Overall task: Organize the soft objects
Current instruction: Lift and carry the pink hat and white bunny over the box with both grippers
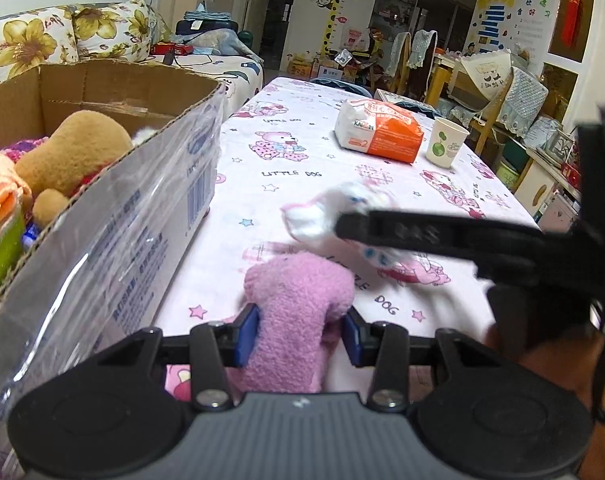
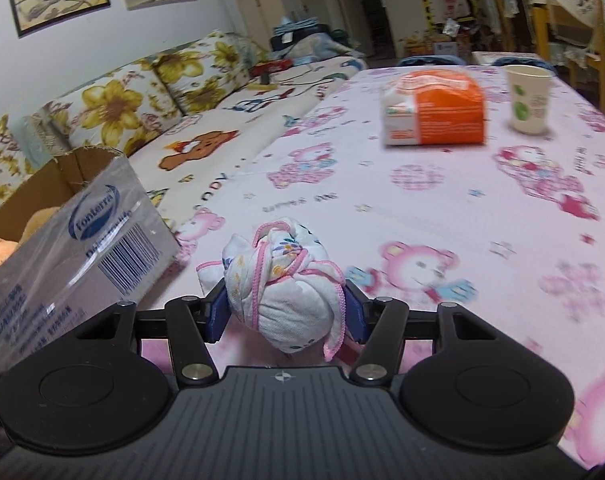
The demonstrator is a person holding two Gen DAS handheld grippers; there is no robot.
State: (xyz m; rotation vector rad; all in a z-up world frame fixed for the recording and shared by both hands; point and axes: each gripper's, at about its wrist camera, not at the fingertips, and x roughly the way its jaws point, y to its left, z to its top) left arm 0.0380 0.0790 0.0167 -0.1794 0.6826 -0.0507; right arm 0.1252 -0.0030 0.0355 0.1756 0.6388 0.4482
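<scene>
A pink plush toy (image 1: 298, 300) lies on the pink cartoon tablecloth (image 1: 286, 168), and my left gripper (image 1: 300, 322) is shut on it, blue pads pressed into both sides. Just beyond it lies a white knotted cloth bundle (image 2: 286, 280) with pink trim. My right gripper (image 2: 285, 310) is closed around that bundle, both pads against the cloth. In the left wrist view the bundle (image 1: 314, 220) is blurred, with one of the right gripper's black fingers (image 1: 422, 236) crossing it. An open cardboard box (image 1: 102, 216) to the left holds a brown plush (image 1: 78, 148) and other soft items.
An orange and white soft pack (image 1: 382, 132) and a paper cup (image 1: 446, 142) stand farther down the table. A flowered sofa (image 2: 142, 96) runs along the left side behind the box (image 2: 82, 248). Chairs and cluttered shelves lie beyond the table's far right edge.
</scene>
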